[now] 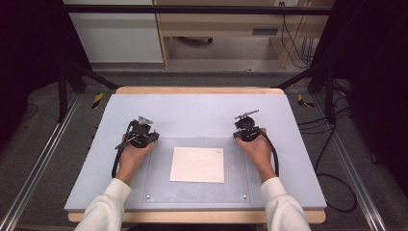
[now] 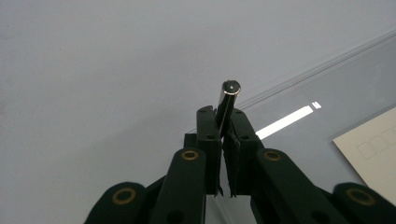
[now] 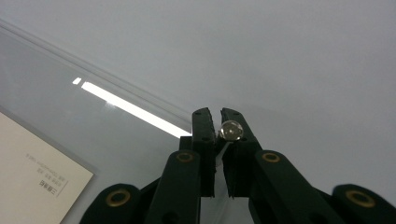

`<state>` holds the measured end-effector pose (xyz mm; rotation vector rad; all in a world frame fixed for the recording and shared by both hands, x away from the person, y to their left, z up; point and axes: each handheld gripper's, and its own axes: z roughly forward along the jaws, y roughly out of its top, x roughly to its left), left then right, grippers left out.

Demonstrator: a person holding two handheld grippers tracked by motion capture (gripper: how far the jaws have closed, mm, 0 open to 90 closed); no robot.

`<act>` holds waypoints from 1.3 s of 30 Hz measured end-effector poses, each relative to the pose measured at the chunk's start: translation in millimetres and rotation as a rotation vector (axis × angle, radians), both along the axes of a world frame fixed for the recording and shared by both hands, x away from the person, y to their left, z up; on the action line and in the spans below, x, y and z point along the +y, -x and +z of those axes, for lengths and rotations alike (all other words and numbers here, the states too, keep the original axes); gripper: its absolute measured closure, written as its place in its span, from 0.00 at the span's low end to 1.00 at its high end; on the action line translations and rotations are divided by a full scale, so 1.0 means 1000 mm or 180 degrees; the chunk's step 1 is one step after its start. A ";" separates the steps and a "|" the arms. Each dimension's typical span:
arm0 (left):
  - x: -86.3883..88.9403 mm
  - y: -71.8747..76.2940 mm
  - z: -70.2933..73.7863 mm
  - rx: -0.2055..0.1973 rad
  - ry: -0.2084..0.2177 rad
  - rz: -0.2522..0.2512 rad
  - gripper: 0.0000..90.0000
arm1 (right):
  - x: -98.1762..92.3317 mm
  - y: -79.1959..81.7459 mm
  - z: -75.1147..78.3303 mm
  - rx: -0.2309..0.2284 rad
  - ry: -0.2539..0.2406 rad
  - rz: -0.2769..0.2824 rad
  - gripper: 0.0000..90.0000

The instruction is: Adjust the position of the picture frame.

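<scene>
A white sheet of paper (image 1: 197,164) lies under a clear plate (image 1: 159,192) on the pale blue mat (image 1: 202,108). My left gripper (image 1: 142,134) rests at the plate's far left corner, held by a hand in a white sleeve. In the left gripper view, this gripper (image 2: 223,112) is shut on a slim dark cylinder (image 2: 230,91) whose shiny round end sticks out past the fingertips. My right gripper (image 1: 246,131) sits at the plate's far right corner. In the right gripper view, it (image 3: 215,113) is shut on a small piece with a silvery round end (image 3: 231,130).
The sheet carries faint printed boxes (image 2: 373,144) and a few lines of small text (image 3: 49,179). The mat lies on a wooden table top (image 1: 197,90). Black frame bars and cables (image 1: 332,144) stand around the table, with rails along both sides.
</scene>
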<state>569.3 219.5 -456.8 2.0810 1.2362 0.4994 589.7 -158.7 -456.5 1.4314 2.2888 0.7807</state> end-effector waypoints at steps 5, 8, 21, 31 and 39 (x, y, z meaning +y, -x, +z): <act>0.001 0.000 0.000 -0.0015 -0.0008 -0.0016 0.94 | -0.002 0.001 -0.002 -0.0058 -0.0058 0.0010 0.94; 0.001 0.002 -0.002 -0.0065 0.0000 0.0000 0.94 | -0.003 0.003 -0.003 -0.0119 -0.0062 0.0024 0.93; 0.000 0.009 0.003 -0.0548 0.0157 0.0037 0.85 | -0.008 0.023 0.004 -0.0737 -0.0086 0.0210 0.86; -0.001 0.009 0.003 -0.0562 0.0193 0.0088 0.94 | -0.012 0.023 0.005 -0.0766 -0.0219 0.0177 0.95; -0.001 0.009 0.004 -0.0518 0.0197 0.0125 0.94 | -0.012 0.022 0.007 -0.0714 -0.0214 0.0150 0.95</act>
